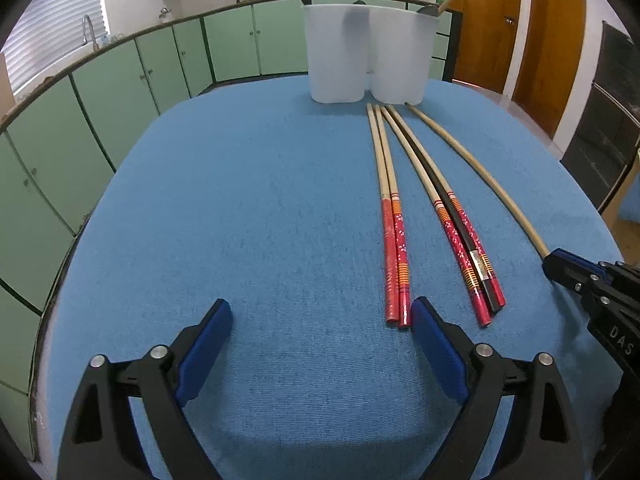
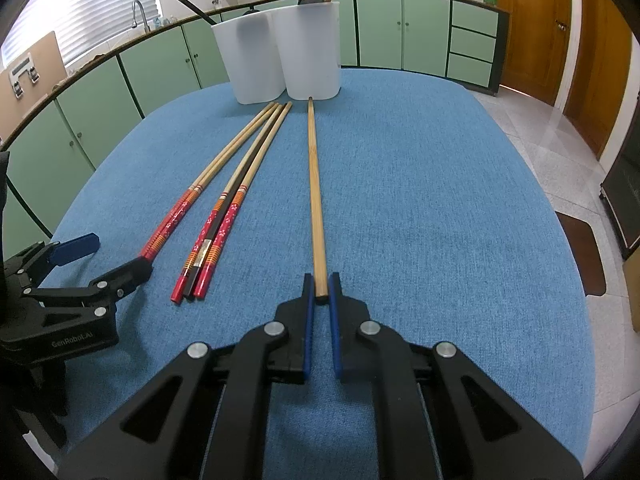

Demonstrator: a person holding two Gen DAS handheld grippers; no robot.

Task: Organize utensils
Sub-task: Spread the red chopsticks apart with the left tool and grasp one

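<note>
We grip 1 plain bamboo chopstick (image 2: 316, 200) in our right gripper (image 2: 321, 288); our left gripper (image 1: 322, 320) gapes empty. 5 chopsticks remain outside the white holders (image 2: 276, 52).

The table (image 2: 420, 200) wears a matt blue cloth with a fine woven, slightly rough grain, and the plain chopstick (image 2: 316, 200) at the frame's centre looks like bare, smooth pale wood. The red-handled chopsticks (image 2: 208, 216) left of it show the same pale wood at their tips but a glossy lacquered finish with painted flowers and orange bands toward their near ends, and the two containers (image 2: 280, 52) at upper centre look like frosted, translucent white plastic. Both the right gripper (image 2: 321, 286) and the left gripper (image 1: 320, 316) are matt black plastic with smooth blue pads (image 1: 436, 344) and shiny metal pins.
</note>
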